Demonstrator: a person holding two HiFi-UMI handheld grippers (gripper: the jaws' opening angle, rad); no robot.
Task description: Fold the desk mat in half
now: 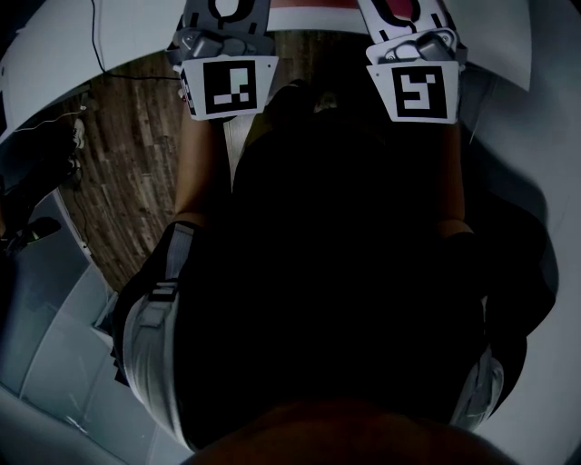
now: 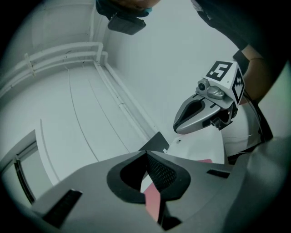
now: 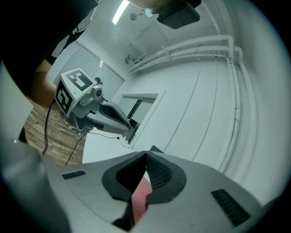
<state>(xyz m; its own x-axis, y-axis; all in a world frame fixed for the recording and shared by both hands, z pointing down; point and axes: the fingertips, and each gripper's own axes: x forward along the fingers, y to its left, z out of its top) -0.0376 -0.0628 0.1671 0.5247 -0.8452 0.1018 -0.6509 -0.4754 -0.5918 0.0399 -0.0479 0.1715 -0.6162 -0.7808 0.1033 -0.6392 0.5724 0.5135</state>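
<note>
Your left claw (image 2: 146, 154) and right claw (image 3: 146, 154) are clenched; the mat (image 2: 153, 200) looks thin, floppy, so pinch its corners.

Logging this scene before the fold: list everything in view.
mat: one, red, pinched in both tongs
table: one, white, ahead of the tongs
floor: one, brown wood, left of the person
cables: at least two, dark, over the floor
pipes: several, white, along the wall
ceiling light: one, white, top of the right gripper view
left tongs: one, grey, shut on the mat
right tongs: one, grey, shut on the mat
marker cubes: two, black and white, one per gripper
torso: one, dark clothing, fills the head view
</note>
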